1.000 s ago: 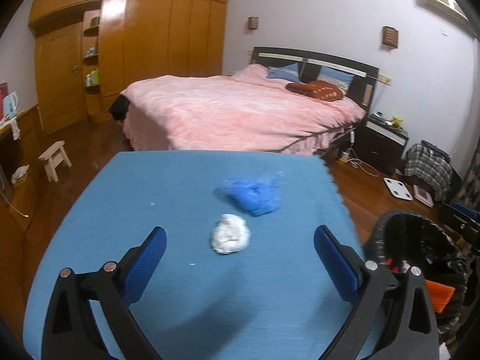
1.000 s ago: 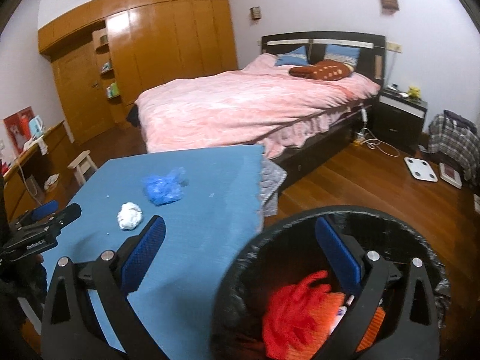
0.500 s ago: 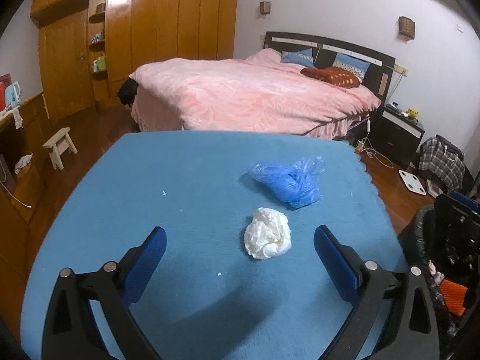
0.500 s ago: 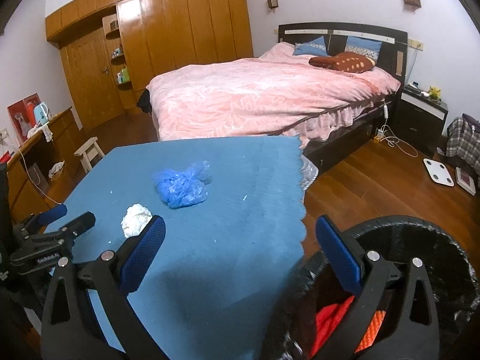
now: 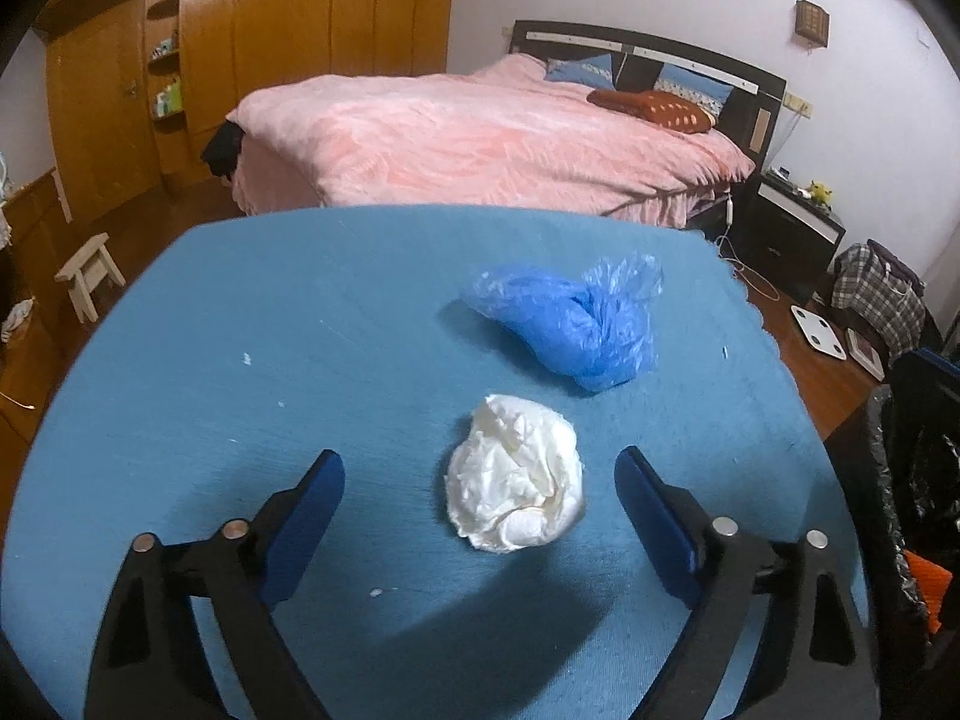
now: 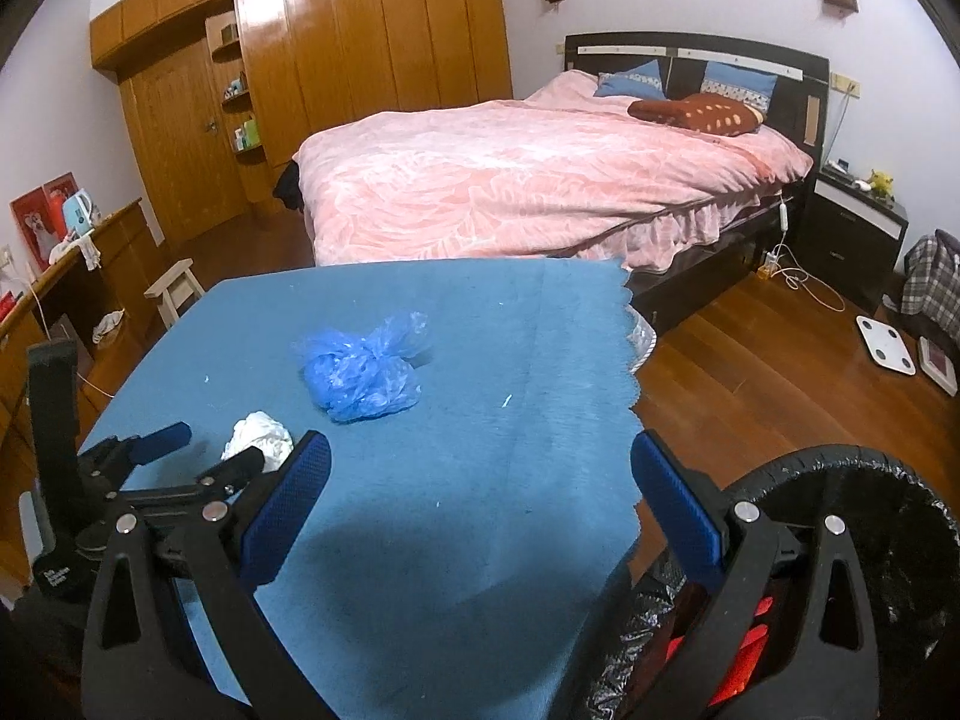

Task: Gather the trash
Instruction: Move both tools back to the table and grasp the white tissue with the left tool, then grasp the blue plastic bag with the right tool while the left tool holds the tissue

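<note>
Left wrist view has the left gripper (image 5: 480, 474) way closer now than a second ago, fingers spread wide with the crumpled white paper wad (image 5: 516, 489) sitting right between them, not touching yet, so I'd guess the grab is next. Just past it is the crinkly blue plastic bag (image 5: 570, 324) on the fuzzy blue tablecloth (image 5: 270, 360). Right gripper (image 6: 480, 480) is spread too, empty, and it's drifted off the black-lined trash bin (image 6: 840, 468) toward the table.
</note>
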Available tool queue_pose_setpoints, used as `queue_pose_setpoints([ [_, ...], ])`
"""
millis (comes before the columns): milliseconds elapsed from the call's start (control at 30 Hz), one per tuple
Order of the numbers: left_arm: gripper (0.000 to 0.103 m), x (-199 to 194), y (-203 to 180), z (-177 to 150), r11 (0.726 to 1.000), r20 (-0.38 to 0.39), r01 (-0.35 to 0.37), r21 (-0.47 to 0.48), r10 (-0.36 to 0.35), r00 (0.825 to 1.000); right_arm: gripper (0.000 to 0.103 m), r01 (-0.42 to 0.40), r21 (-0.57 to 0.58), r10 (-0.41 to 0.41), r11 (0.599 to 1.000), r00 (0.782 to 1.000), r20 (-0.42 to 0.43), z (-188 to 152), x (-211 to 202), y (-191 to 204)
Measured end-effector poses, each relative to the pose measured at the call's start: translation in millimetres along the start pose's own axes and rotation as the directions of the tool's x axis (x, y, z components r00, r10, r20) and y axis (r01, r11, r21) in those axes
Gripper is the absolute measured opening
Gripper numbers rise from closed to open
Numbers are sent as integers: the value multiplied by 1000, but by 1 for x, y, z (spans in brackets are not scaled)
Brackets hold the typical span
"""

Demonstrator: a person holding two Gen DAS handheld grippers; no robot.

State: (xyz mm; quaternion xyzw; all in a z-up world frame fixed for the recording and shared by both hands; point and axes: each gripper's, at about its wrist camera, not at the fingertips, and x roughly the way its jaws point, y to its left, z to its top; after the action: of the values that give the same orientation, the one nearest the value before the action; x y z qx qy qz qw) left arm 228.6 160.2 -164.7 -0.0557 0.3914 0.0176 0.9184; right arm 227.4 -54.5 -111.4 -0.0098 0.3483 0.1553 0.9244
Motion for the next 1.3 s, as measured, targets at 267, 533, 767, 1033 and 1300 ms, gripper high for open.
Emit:
queue_pose_setpoints([
  [267, 61, 19, 2, -4, 999, -68, 51, -14, -52, 996, 98, -2, 4, 2, 1000, 1000, -18, 0, 10, 2],
  [533, 41, 6, 12, 1, 997, -25, 77, -22, -77, 997, 98, -17, -4, 17, 1000, 999, -32, 3, 24, 13],
  [767, 41, -6, 42, 20, 998, 34, 14, -57, -12, 999, 98, -37, -27, 36, 999, 999, -37, 16, 49, 35],
  [1033, 41, 2, 80, 35, 994, 44, -74, -85, 78, 996, 98, -49, -47, 45, 998, 996, -82, 32, 98, 59],
  [1300, 41, 8, 99, 43, 990, 43, -103, -98, 108, 993, 97, -38, -45, 32, 998, 990, -136, 34, 136, 72],
])
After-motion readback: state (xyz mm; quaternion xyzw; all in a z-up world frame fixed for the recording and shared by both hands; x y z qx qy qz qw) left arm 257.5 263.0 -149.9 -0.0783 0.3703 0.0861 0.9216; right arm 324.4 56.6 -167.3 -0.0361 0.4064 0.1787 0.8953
